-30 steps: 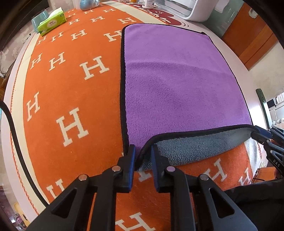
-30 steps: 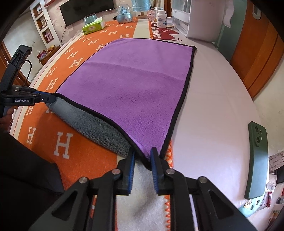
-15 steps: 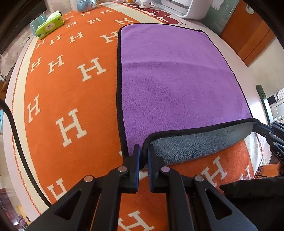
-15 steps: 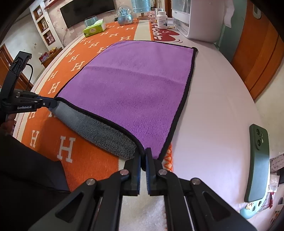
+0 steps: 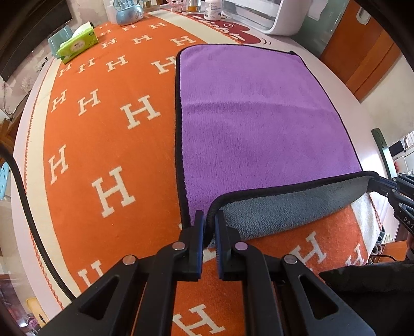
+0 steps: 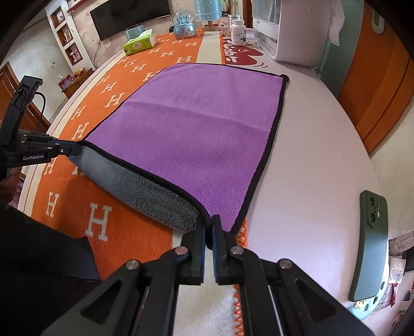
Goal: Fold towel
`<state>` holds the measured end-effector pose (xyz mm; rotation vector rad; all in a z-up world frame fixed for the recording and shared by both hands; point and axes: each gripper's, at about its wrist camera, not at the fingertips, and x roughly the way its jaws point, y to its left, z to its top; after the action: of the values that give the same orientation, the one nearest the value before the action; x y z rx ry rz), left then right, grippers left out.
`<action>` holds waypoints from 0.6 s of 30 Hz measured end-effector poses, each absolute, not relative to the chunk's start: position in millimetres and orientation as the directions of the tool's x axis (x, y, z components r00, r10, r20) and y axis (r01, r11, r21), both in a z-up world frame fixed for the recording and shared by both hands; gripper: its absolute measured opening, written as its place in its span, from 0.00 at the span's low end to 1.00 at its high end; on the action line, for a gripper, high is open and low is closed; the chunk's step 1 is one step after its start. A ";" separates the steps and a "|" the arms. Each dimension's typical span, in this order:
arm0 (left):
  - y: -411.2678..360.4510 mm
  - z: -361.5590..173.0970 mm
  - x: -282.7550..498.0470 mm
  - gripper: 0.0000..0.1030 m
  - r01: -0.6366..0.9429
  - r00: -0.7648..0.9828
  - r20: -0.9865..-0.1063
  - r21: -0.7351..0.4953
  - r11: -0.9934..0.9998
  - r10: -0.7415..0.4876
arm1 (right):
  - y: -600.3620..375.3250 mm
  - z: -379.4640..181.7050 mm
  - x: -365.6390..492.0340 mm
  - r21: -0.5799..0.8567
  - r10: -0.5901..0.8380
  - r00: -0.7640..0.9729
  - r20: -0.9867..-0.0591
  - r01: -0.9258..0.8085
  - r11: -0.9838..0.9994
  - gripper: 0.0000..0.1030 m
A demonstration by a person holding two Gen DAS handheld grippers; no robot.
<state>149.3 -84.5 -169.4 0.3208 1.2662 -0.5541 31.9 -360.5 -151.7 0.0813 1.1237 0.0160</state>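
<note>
A purple towel (image 5: 253, 121) with black trim and a grey underside lies flat on an orange H-patterned table cover (image 5: 103, 134). Its near edge is lifted and curls over, showing grey. My left gripper (image 5: 209, 219) is shut on the towel's near left corner. My right gripper (image 6: 209, 222) is shut on the near right corner. The towel also shows in the right wrist view (image 6: 201, 129). The right gripper shows at the right edge of the left wrist view (image 5: 383, 186), and the left gripper at the left of the right wrist view (image 6: 75, 150).
A green phone (image 6: 370, 245) lies on the white table at the right. A green tissue pack (image 5: 77, 46), a snow globe (image 6: 183, 23), a white bottle (image 6: 238, 31) and a white appliance (image 6: 289, 28) stand at the far end.
Both grippers closed on the towel's near corners and lifted them, carrying the near edge forward over the towel; more grey underside shows.
</note>
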 end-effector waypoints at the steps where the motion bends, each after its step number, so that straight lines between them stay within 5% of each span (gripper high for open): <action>1: -84.5 -166.2 149.2 0.06 0.556 0.200 -0.956 -0.069 0.828 -0.214 | -360.6 -150.3 32.1 0.074 0.054 0.434 -0.899 0.029 0.997 0.04; 18: -93.8 -100.3 172.7 0.06 0.588 0.343 -0.903 -0.007 0.809 -0.257 | -378.7 -92.6 71.9 0.019 0.001 0.590 -0.807 0.025 1.000 0.04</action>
<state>172.7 -93.8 -100.3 0.3482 1.0906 -0.5637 71.9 -378.7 -92.6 0.0294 0.9398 -0.0139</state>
